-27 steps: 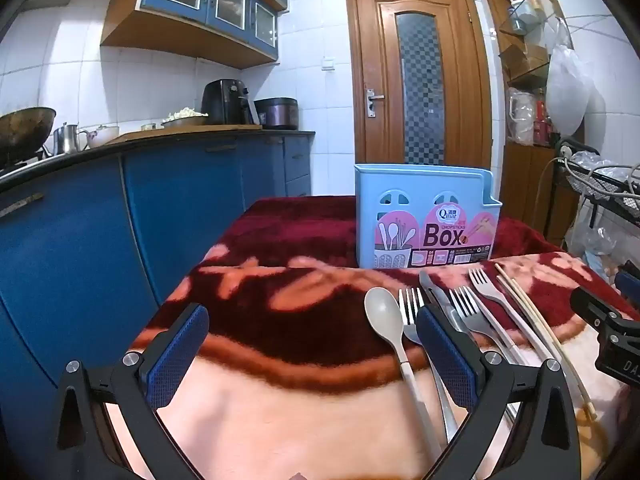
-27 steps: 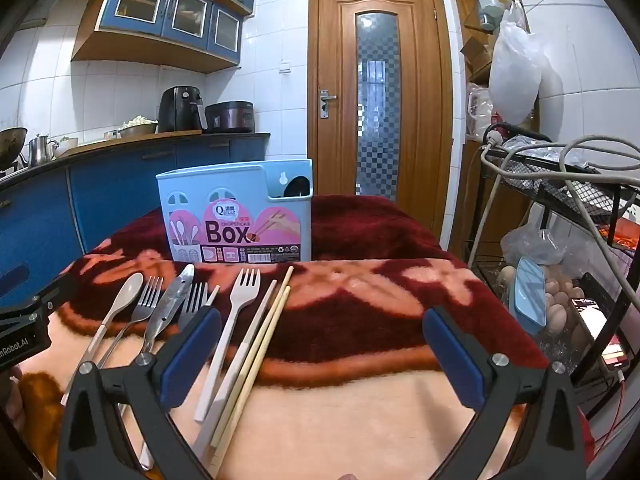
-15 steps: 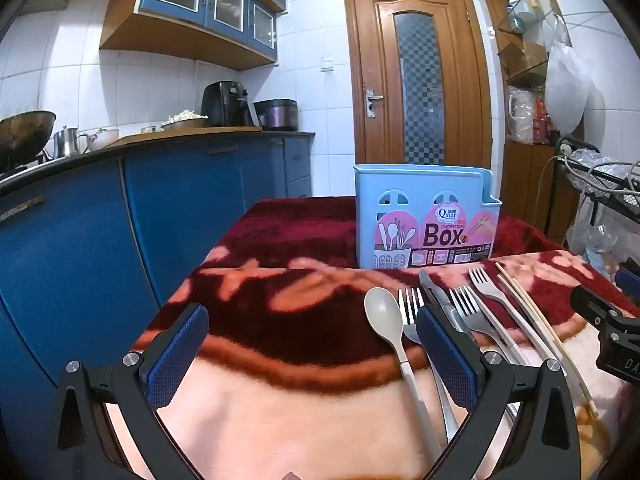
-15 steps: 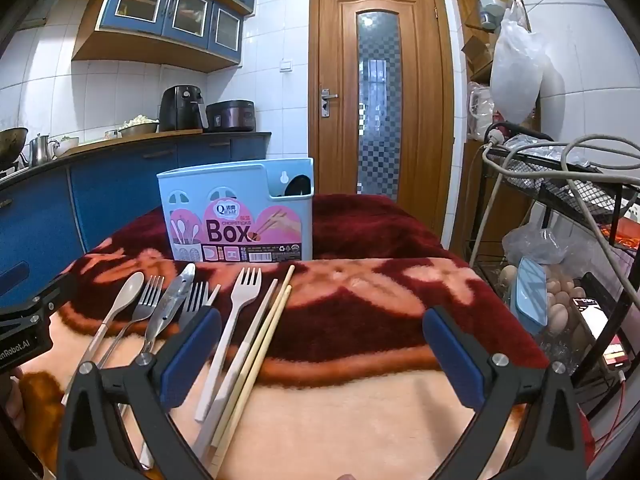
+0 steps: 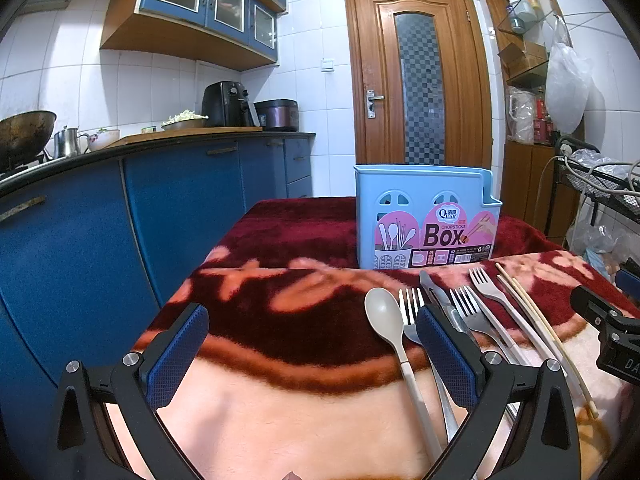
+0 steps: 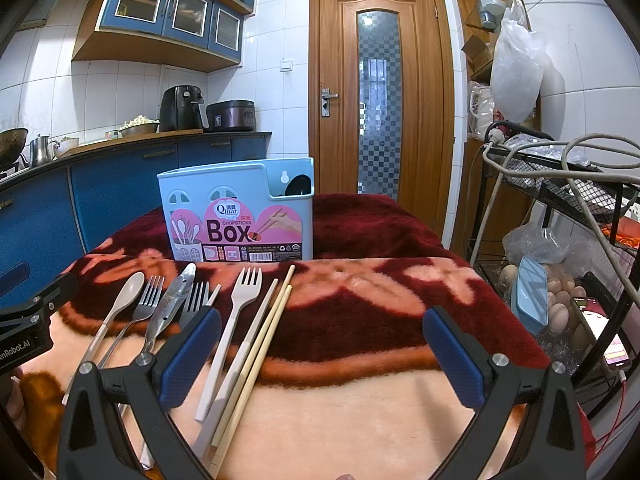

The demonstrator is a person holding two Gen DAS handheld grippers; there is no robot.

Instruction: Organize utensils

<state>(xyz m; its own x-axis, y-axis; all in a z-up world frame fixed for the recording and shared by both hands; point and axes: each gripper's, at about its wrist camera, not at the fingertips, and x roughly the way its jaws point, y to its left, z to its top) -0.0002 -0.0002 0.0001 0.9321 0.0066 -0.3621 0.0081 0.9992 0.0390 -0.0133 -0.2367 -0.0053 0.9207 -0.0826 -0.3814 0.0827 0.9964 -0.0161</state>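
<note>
Upright blue box: contents hidden; utensils outside; both grippers' fingers apart.

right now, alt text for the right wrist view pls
An open right gripper hovers over a red blanket where a spoon, forks, a knife and chopsticks lie before an upright blue utensil box.

light: even indoor, bright | focus: sharp | edges: fisheye bend (dark corner vignette) | shadows: soft
</note>
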